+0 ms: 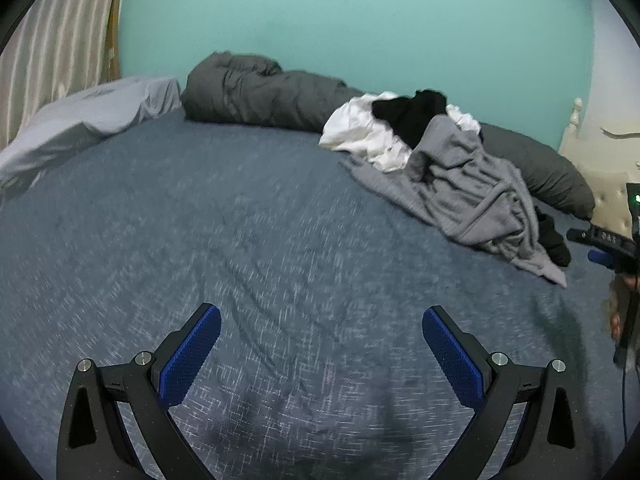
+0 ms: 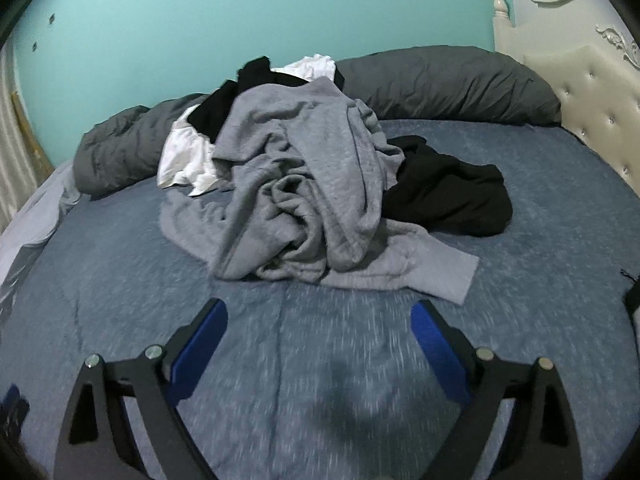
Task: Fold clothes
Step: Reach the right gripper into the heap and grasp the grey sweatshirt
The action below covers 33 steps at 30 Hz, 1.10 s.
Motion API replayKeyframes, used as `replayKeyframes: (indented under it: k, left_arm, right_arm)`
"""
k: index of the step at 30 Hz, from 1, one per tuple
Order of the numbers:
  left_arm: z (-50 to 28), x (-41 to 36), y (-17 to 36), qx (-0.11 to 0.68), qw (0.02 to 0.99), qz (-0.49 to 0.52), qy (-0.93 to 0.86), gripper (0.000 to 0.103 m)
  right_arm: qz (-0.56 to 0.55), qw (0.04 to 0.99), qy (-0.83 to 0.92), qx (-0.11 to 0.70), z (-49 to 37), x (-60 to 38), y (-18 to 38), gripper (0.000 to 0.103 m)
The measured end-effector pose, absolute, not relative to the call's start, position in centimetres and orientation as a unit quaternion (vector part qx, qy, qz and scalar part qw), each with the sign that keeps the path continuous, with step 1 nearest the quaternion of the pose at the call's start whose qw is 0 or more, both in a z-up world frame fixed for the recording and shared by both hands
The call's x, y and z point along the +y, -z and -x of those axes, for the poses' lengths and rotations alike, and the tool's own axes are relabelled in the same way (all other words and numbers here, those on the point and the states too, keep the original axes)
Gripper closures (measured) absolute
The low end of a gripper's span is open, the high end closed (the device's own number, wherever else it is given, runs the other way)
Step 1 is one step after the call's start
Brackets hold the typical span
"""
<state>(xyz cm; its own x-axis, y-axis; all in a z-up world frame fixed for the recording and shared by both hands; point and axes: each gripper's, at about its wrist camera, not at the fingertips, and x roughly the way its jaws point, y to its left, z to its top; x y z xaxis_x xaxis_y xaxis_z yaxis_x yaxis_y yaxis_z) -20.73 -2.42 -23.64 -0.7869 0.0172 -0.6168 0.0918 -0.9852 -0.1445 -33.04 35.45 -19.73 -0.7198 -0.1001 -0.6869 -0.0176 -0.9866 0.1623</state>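
Left gripper [image 1: 321, 354]: jaws spread wide, nothing between them, over bare blue bed cover [image 1: 240, 248]
Right gripper [image 2: 319, 346]: jaws spread wide and empty, just short of the pile
Grey sweatshirt [image 2: 308, 184]: crumpled heap straight ahead of the right jaws; far ahead and right of the left jaws
Black garment [image 2: 448, 196]: touching the sweatshirt's right side
White garment [image 2: 184, 156]: behind the heap, left
Dark grey duvet [image 2: 440, 80]: rolled along the teal wall [image 2: 240, 12] beyond the pile

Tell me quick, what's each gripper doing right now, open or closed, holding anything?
Left gripper: open, holding nothing, above the blue-grey heathered bedspread.
Right gripper: open, holding nothing, short of the crumpled grey fleece sweatshirt.
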Motion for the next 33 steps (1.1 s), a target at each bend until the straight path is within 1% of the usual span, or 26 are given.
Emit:
replayKeyframes:
  k: [2,4,6,7,8,9,12,14,16,18,19,21,22,27,33]
  left_arm:
    - [21.0,-2.7,24.6,0.087,0.020,-0.332,0.939,0.000]
    - [21.2,-2.9,25.3,0.087,0.021,-0.333,0.939,0.000]
    - [21.1,-3.1,25.8,0.094,0.023,-0.333,0.938,0.000]
    - [21.1,-3.2,26.0,0.098,0.024,-0.334,0.937,0.000]
    - [21.1,-3.2,26.3,0.100,0.023,-0.336,0.936,0.000]
    - [21.1,-3.2,26.5,0.097,0.023,-0.338,0.936,0.000]
    - [21.1,-3.1,27.1,0.093,0.020,-0.342,0.935,0.000]
    - [21.0,-3.2,27.3,0.090,0.017,-0.342,0.935,0.000]
    - [21.0,-3.1,27.4,0.088,0.013,-0.341,0.936,0.000]
    - [21.0,-2.9,27.6,0.085,0.008,-0.340,0.936,0.000]
    - [21.0,-2.9,27.6,0.083,0.008,-0.339,0.937,0.000]
    - [21.0,-2.9,27.8,0.078,0.009,-0.339,0.938,0.000]
    - [21.1,-3.0,27.9,0.077,0.010,-0.339,0.938,0.000]
    - [20.9,-3.5,28.0,0.082,0.013,-0.337,0.938,0.000]
    - [20.5,-4.0,27.6,0.091,0.012,-0.327,0.941,0.000]
  right_arm:
    - [-0.376,0.017,0.923,-0.079,34.7,35.5,20.7,0.011]
    - [-0.378,0.009,0.922,-0.082,36.5,35.8,21.7,0.019]
    - [-0.379,0.001,0.921,-0.087,38.1,36.2,22.5,0.021]
    - [-0.379,-0.002,0.921,-0.089,38.8,36.4,22.8,0.027]
    - [-0.379,-0.004,0.921,-0.093,39.4,36.6,23.1,0.031]
    - [-0.378,-0.009,0.921,-0.097,40.3,36.9,23.5,0.033]
    - [-0.380,-0.012,0.918,-0.114,42.3,37.4,24.5,0.033]
    - [-0.380,-0.007,0.917,-0.123,43.4,37.7,25.1,0.040]
    - [-0.382,-0.007,0.916,-0.123,44.3,37.8,25.7,0.051]
    - [-0.383,-0.008,0.915,-0.123,45.0,37.9,26.3,0.057]
    - [-0.384,-0.009,0.915,-0.122,45.2,37.8,26.5,0.071]
    - [-0.381,-0.009,0.916,-0.122,45.5,37.6,26.5,0.092]
    - [-0.371,-0.009,0.921,-0.118,45.3,37.4,26.2,0.096]
    - [-0.327,0.017,0.940,-0.096,43.5,36.1,22.7,0.098]
    - [-0.269,0.069,0.957,-0.090,40.3,34.4,13.9,0.098]
